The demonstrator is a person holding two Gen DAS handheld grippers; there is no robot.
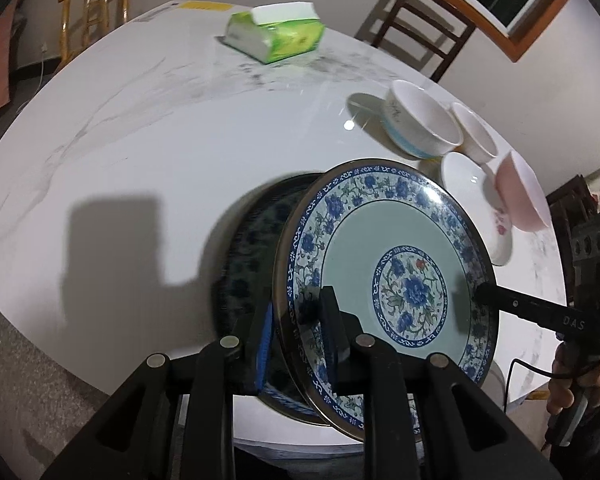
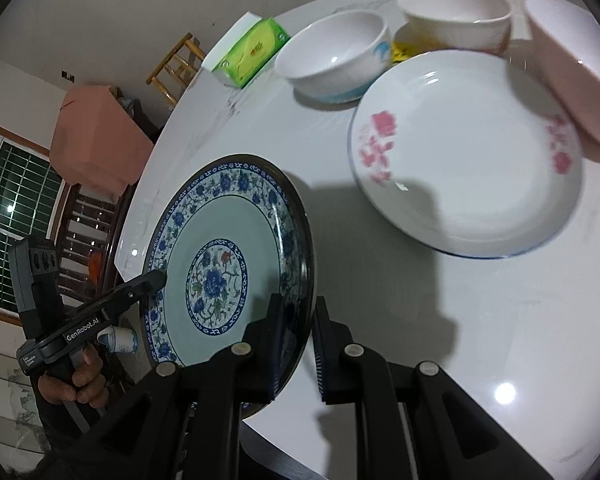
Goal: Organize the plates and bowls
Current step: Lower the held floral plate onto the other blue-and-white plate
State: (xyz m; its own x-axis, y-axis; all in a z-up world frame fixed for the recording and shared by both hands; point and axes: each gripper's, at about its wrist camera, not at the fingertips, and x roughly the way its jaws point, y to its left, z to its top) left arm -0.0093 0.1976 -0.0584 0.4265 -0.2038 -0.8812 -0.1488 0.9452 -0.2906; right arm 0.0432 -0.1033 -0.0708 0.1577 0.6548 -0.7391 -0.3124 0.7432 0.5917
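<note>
I had both the left gripper (image 1: 296, 332) and right gripper (image 2: 296, 344) pinched on the blue-patterned plate (image 1: 384, 280), tilted clear of the table (image 1: 140, 160) near the pink-flowered plate (image 2: 466, 156), likely stacking next.

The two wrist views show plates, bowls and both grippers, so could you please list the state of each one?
blue floral plate: tilted on edge, lifted off the marble table
left hand-held gripper: shut on the plate's rim
right hand-held gripper: shut on the opposite rim
pink-flower plate: flat on the table, empty
blue-trimmed bowl: upright, empty
white bowl: upright, empty
pink bowl: resting against the pink-flower plate
tissue pack: opened
</note>
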